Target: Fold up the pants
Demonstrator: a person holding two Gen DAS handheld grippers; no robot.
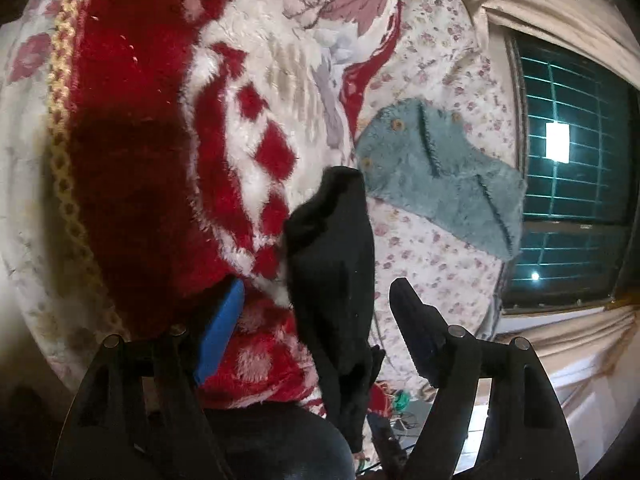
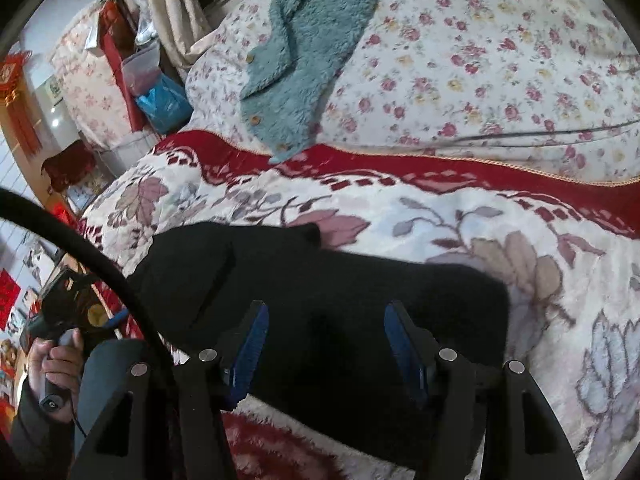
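The black pants (image 2: 320,280) lie in a folded bundle on the red and white fleece blanket (image 2: 440,216), seen in the right wrist view. My right gripper (image 2: 326,308) hovers just over them, open, with its blue pads (image 2: 250,352) spread apart and nothing pinched. The left wrist view is rolled onto its side. There one end of the pants (image 1: 332,260) runs between the fingers of my left gripper (image 1: 318,286), which stands open, with a gap showing on both sides of the cloth. A hand (image 2: 56,364) at the lower left of the right wrist view holds the left gripper's handle.
A teal fleece garment (image 2: 312,40) with brown buttons lies on the floral bedsheet (image 2: 500,60) beyond the blanket. A barred window (image 1: 572,140) and beige curtain (image 1: 560,12) stand by the bed. A black cable (image 2: 100,256) arcs across the left. Bags and clutter (image 2: 152,80) sit beside the bed.
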